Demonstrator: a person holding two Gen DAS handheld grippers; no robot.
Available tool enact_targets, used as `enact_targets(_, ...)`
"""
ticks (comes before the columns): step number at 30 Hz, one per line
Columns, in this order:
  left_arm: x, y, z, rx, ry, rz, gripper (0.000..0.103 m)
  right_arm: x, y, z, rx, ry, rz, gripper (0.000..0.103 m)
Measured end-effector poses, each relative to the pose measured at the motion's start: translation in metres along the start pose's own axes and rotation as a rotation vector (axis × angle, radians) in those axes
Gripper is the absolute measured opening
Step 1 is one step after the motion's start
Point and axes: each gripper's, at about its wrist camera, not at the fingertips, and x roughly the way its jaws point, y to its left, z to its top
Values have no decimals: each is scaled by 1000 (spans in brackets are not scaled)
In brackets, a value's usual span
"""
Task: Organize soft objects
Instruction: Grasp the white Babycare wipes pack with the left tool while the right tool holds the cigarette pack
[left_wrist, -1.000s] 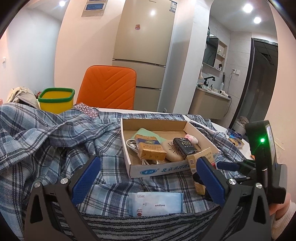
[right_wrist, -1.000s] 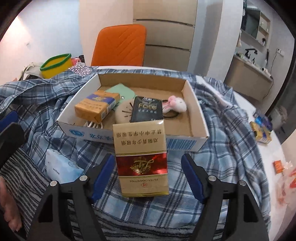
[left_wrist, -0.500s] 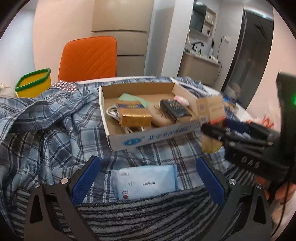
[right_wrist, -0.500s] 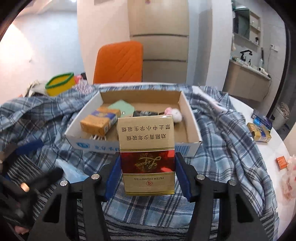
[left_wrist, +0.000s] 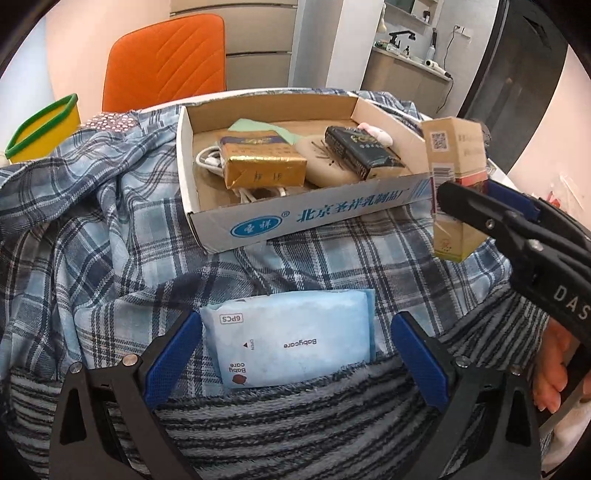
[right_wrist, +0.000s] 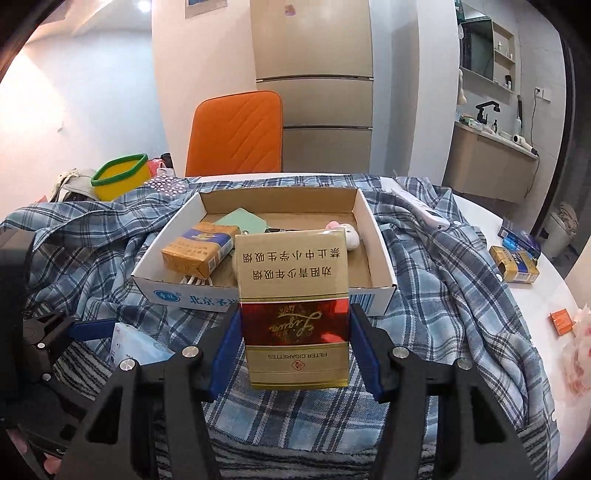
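Observation:
A light-blue baby wipes pack (left_wrist: 291, 343) lies on the plaid shirt (left_wrist: 110, 221), half on a grey striped cloth (left_wrist: 295, 424). My left gripper (left_wrist: 295, 354) is open and straddles it, a blue pad on each side with a small gap. My right gripper (right_wrist: 293, 343) is shut on a gold-and-red cigarette pack (right_wrist: 293, 314), held upright just in front of the cardboard box (right_wrist: 369, 229). In the left wrist view that pack (left_wrist: 458, 177) hangs by the box's (left_wrist: 295, 218) right corner. A pink plush (left_wrist: 373, 129) lies in the box.
The box also holds a gold pack (left_wrist: 258, 162), a black pack (left_wrist: 362, 151), a beige pad and a white cable. An orange chair (right_wrist: 236, 133) and a yellow green-rimmed bin (right_wrist: 118, 177) stand behind. More packs (right_wrist: 517, 264) lie on the white table at right.
My left gripper tipped downward and sank toward the wipes pack, which now sits between its fingers. My right gripper closed on the cigarette pack and raised it slightly.

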Motion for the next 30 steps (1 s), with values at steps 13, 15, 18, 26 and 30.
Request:
enact_targets(13, -7, -1, 1, -3, -41, 25, 77, -4, 1, -1, 2, -26, 7, 59)
enact_targets(15, -15, 0, 0, -1, -84, 23, 76, -6, 1, -1, 1, -36, 11, 59)
enact_targets(18, -33, -2, -3, 10, -173, 11, 75, -12, 1, -1, 0, -64, 20, 59)
enact_targets(26, -80, -7, -15, 41, -439, -1, 74, -28, 0, -1, 14, -158, 48, 59)
enact_targets(30, -103, -8, -23, 39, -582, 14, 74, -39, 3, -2, 3, -215, 60, 59)
